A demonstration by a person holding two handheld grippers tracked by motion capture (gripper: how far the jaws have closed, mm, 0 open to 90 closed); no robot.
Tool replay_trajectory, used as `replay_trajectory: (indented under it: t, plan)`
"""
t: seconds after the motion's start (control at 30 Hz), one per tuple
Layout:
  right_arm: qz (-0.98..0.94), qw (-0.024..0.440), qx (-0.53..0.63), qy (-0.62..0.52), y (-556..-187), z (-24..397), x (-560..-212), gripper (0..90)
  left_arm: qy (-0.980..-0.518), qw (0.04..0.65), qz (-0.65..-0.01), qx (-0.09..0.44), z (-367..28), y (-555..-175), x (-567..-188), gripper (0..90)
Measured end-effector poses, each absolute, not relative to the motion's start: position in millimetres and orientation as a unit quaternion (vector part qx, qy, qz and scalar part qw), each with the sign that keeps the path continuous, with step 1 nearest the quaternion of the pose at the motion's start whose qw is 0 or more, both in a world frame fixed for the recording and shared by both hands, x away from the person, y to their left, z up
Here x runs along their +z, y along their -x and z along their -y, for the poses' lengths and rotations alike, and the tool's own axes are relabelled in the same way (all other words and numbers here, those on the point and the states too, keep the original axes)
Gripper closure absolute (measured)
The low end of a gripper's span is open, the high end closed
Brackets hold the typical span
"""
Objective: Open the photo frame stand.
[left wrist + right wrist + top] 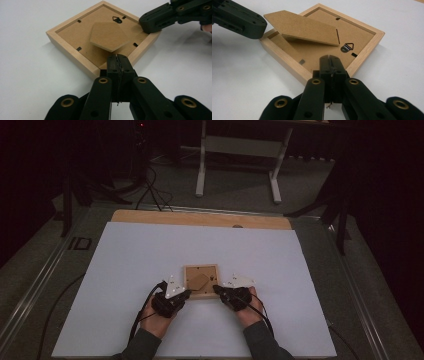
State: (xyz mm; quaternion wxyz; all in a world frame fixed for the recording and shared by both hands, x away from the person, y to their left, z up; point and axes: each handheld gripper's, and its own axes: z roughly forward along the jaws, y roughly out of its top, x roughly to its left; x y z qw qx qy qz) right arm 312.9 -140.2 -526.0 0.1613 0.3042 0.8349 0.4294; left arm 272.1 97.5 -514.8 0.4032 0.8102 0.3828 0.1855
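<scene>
A light wooden picture frame (pixel 201 267) lies face down on the white sheet, its brown backing up. Its hinged stand flap (pixel 110 35) (pixel 304 27) is lifted off the backing, and a small metal hanger (pixel 117 19) (pixel 347 47) sits by one edge. My left gripper (pixel 186 293) is shut, with its tip (pixel 117 58) at the frame's (pixel 70 50) near corner and nothing visible between the jaws. My right gripper (pixel 217 290) is also shut, its tip (pixel 329 60) at the opposite corner of the frame (pixel 367 47). In each gripper view the other gripper (pixel 150 22) (pixel 249 27) touches the far corner.
The white sheet (pixel 150 255) covers most of a wooden tabletop (pixel 200 218). Small dark clips (pixel 79 48) hold the backing in. A white desk stand (pixel 201 165) and cables lie on the dark floor beyond the table.
</scene>
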Motion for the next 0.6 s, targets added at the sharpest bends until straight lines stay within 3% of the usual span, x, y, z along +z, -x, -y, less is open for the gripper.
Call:
replay_trajectory:
  t: [0.6]
  plan:
    - [-0.836,0.163,0.429,-0.302,-313.3,140.2,-526.1,89.5,-0.79,0.43,-0.404,0.166,-93.4,-282.1,-511.3,80.3]
